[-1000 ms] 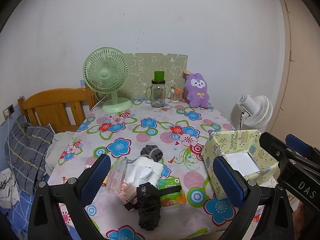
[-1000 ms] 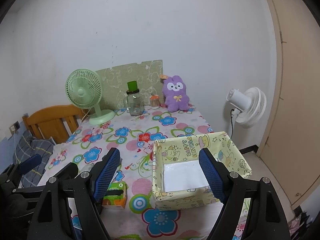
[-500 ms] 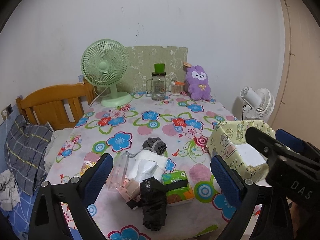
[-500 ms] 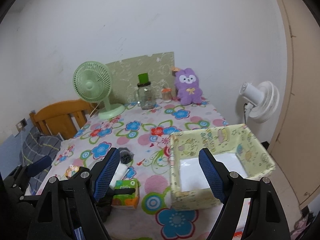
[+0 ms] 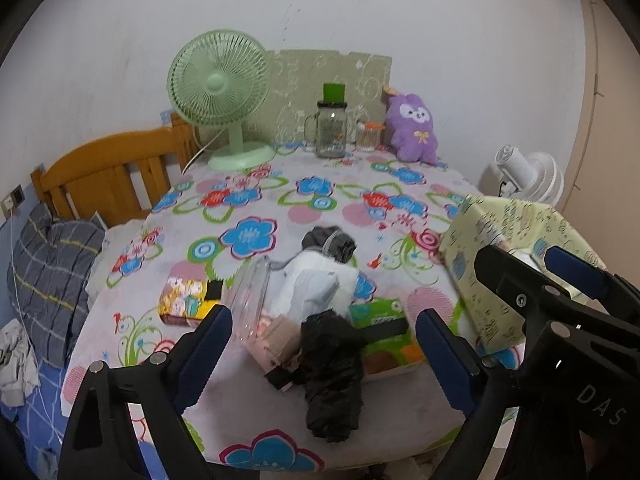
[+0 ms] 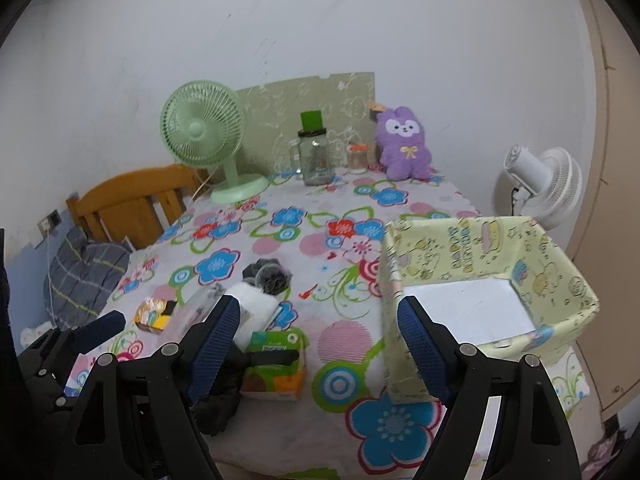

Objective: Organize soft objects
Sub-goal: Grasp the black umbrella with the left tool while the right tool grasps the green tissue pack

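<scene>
While both grippers' fingers gape empty, the left's (image 5: 322,354) just narrowing, the black cloth (image 5: 332,368) lies between them.

A: Noting occlusions. In the right wrist view the left finger (image 6: 212,344) is covering the near end of the black cloth (image 6: 220,404) and part of the white bundle (image 6: 256,308).

B: Agreed. The clear plastic item (image 5: 250,300) just beyond the left gripper's (image 5: 324,354) left finger is blurring; its kind is not resolving.

A: The right gripper (image 5: 560,280) is hiding the box's (image 5: 488,304) inside in the left wrist view.

B: Print on the green tissue pack (image 6: 276,364) is staying too small to read. The pink object (image 5: 276,340) under the black cloth is showing only partly.

A: Both gripper bodies are running off the bottom edge.
</scene>
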The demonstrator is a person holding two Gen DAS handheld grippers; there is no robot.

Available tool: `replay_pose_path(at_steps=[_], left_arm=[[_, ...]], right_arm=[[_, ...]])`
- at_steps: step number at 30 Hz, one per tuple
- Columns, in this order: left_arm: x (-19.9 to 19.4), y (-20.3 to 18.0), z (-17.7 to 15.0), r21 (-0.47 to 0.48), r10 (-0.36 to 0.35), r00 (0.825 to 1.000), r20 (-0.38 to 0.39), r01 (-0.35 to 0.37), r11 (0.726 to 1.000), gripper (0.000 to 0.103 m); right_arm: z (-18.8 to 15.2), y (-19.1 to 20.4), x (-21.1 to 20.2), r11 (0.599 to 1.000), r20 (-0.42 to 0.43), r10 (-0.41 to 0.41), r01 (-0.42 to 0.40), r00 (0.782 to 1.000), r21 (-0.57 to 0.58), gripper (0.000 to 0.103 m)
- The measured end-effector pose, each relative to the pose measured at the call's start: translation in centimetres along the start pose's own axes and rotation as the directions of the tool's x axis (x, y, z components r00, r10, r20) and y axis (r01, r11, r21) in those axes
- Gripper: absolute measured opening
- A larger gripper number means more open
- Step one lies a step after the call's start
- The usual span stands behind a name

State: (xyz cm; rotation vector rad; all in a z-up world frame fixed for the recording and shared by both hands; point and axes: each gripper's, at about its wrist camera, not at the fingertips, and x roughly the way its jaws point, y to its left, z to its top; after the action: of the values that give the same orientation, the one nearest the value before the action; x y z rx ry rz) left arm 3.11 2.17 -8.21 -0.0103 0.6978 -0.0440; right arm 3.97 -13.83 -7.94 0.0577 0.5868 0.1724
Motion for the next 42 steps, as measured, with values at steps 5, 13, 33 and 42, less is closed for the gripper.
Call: replay_pose_path(at_steps=[5, 13, 33, 42], left_arm=[[1.1, 0.6, -1.0, 0.004, 0.021, 0.999, -0.028, -0.021, 1.000, 0.090], [2.8, 0.7, -2.5, 0.013, 0.033, 0.997, -0.073, -0.032, 0.999, 0.085], [5.9, 0.2, -4.2, 0.030, -0.030, 0.988, -0.150, 0.035, 0.999, 0.041], [6.7, 0.5, -4.1, 0.016, -0.044, 0.984, -0.174, 0.048, 0.999, 0.043]], right_arm=[[-0.6, 0.6, 1.2, 1.000, -0.025, 0.012, -0.012, 1.000, -0.009, 0.084], [-2.0, 1.9, 3.3, 0.999, -0.065, 0.035, -0.037, 0.997, -0.037, 0.084], [-4.4, 3.0, 7.9, 0.997, -0.204, 0.026, -0.040, 0.979, -0.062, 0.084], [-4.9, 3.6, 10.0, 0.997, -0.275, 0.029, -0.049, 0.961, -0.068, 0.074]])
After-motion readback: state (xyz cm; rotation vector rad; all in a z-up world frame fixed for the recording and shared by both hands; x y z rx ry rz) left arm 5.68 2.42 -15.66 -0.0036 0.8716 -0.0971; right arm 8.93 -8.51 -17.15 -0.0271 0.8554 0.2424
